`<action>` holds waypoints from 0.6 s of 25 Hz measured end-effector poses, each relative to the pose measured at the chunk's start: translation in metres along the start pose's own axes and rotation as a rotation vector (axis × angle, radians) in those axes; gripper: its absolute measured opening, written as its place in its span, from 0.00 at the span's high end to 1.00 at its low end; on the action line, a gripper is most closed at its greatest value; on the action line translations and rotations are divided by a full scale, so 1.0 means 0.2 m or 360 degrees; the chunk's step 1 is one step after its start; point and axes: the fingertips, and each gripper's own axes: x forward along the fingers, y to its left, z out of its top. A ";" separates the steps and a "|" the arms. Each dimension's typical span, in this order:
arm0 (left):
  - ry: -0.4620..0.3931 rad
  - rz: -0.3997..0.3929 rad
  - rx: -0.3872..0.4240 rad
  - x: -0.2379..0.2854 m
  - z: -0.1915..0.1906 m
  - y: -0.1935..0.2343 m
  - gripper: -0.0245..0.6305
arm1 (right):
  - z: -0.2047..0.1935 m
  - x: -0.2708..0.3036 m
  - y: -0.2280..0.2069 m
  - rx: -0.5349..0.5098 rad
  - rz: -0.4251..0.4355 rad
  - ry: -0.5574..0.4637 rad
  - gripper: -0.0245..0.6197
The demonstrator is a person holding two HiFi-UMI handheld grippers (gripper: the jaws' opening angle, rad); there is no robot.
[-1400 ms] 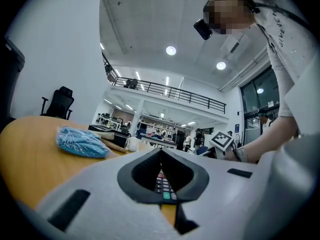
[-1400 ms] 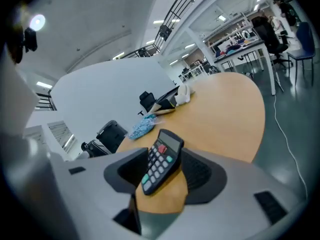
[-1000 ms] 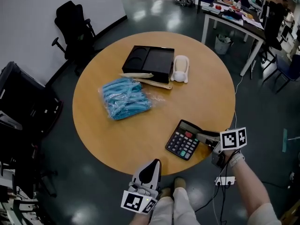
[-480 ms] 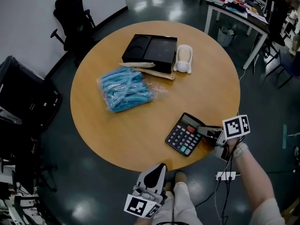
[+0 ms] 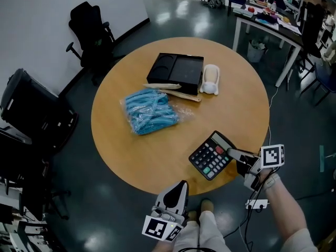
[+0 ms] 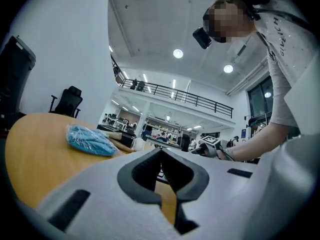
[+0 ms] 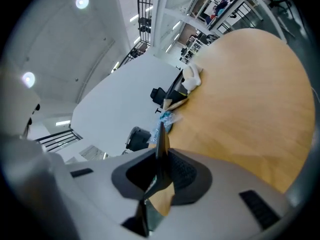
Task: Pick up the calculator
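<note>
The black calculator [image 5: 212, 156] with grey keys, one red and one green, lies tilted at the near right edge of the round wooden table [image 5: 231, 104]. My right gripper [image 5: 231, 154] reaches in from the right, its jaws closing on the calculator's right edge. In the right gripper view the calculator [image 7: 161, 139] stands edge-on between the pads of that gripper [image 7: 159, 159]. My left gripper [image 5: 181, 185] hangs below the table's near edge, shut and holding nothing. In its own view the tips of the left gripper [image 6: 161, 151] meet.
A blue plastic bag [image 5: 149, 111] lies mid-table. Behind it are a black tray [image 5: 176, 70], wooden sticks [image 5: 173, 90] and a white soft toy [image 5: 211, 79]. Black office chairs [image 5: 92, 33] [image 5: 31, 114] stand at the left, and a cluttered desk [image 5: 262, 14] at the far right.
The right gripper's jaws have closed on the calculator's right edge and risen a little; the calculator now sits turned and tilted. The left gripper has hardly moved.
</note>
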 end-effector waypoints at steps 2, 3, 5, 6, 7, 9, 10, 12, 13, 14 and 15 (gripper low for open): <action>-0.0031 0.0006 0.0018 0.02 0.08 0.01 0.95 | 0.07 -0.02 0.13 -0.0062 0.0081 -0.0063 0.87; -0.0048 0.0010 0.0027 0.04 0.11 0.01 0.95 | 0.10 -0.03 0.19 -0.0088 0.0109 -0.0090 0.87; -0.0093 0.0025 0.0038 0.07 0.19 0.02 0.95 | 0.15 -0.07 0.30 -0.0107 0.0130 -0.0136 0.87; -0.0119 0.0029 0.0042 0.08 0.23 0.03 0.95 | 0.18 -0.09 0.34 -0.0111 0.0134 -0.0157 0.87; -0.0143 0.0030 0.0049 0.09 0.28 0.03 0.95 | 0.20 -0.10 0.39 -0.0115 0.0140 -0.0177 0.87; -0.0187 0.0022 0.0068 0.11 0.37 0.03 0.95 | 0.25 -0.13 0.49 -0.0128 0.0155 -0.0216 0.87; -0.0206 0.0015 0.0077 0.12 0.41 0.03 0.95 | 0.27 -0.14 0.54 -0.0137 0.0162 -0.0237 0.87; -0.0237 0.0001 0.0094 0.14 0.48 0.01 0.95 | 0.30 -0.18 0.62 -0.0163 0.0182 -0.0271 0.87; -0.0248 -0.0003 0.0099 0.15 0.51 0.00 0.95 | 0.32 -0.19 0.65 -0.0171 0.0195 -0.0286 0.87; -0.0256 -0.0006 0.0102 0.16 0.54 -0.01 0.95 | 0.32 -0.21 0.68 -0.0169 0.0209 -0.0300 0.87; -0.0262 -0.0007 0.0103 0.16 0.56 -0.01 0.95 | 0.33 -0.22 0.70 -0.0162 0.0222 -0.0316 0.87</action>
